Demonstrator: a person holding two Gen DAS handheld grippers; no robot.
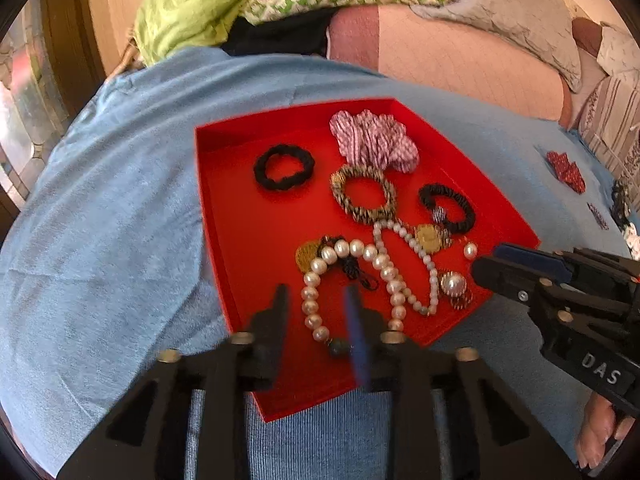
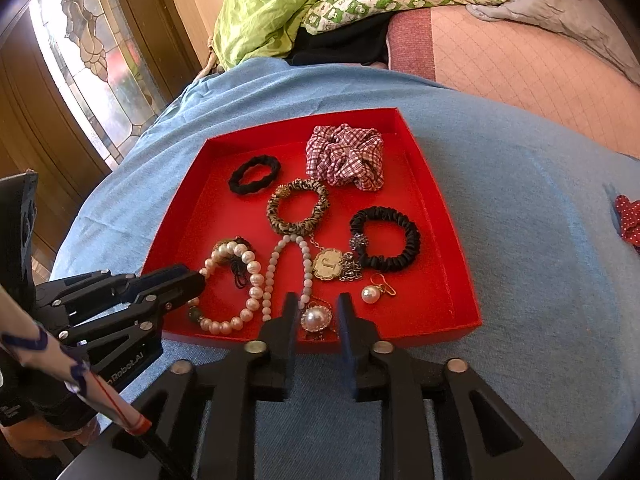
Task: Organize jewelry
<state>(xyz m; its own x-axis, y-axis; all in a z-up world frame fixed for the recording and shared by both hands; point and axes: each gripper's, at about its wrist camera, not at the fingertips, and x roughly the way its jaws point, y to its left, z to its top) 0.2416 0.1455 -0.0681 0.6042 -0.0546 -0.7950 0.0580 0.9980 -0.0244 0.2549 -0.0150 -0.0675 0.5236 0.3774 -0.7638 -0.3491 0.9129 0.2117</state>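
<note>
Jewelry's all sitting in the red tray (image 1: 224,216) on the blue cloth (image 1: 120,200), so here's the left wrist view first: my left gripper (image 1: 318,304) is at the bottom middle of the frame, jaws partly open with nothing pinched, hanging right over the big pearl bracelet (image 1: 316,280) at the tray's near edge. A thinner bead necklace (image 1: 424,264) loops just to the right of it, next to a round pearl brooch (image 1: 452,283). Further up there's a plain black hair tie (image 1: 283,167), a leopard-print scrunchie (image 1: 362,194), a checked scrunchie (image 1: 374,142) in the upper corner, and a black satin scrunchie (image 1: 448,207) at the right. My right gripper (image 1: 486,264) pokes in from the right edge, tips at the tray's rim. Over to the right wrist view: my right gripper (image 2: 318,312) is at the bottom middle, jaws a little apart and holding nothing, with the pearl brooch (image 2: 316,319) sitting in the gap between them, not squeezed. A gold pendant (image 2: 327,264) lies above it and a single pearl earring (image 2: 372,293) just to the right. The left gripper (image 2: 192,280) comes in from the left, tips by the pearl bracelet (image 2: 240,280). The tray (image 2: 440,240) fills the middle of the frame, with a red polka-dot piece (image 2: 628,220) off on the cloth at far right.
</note>
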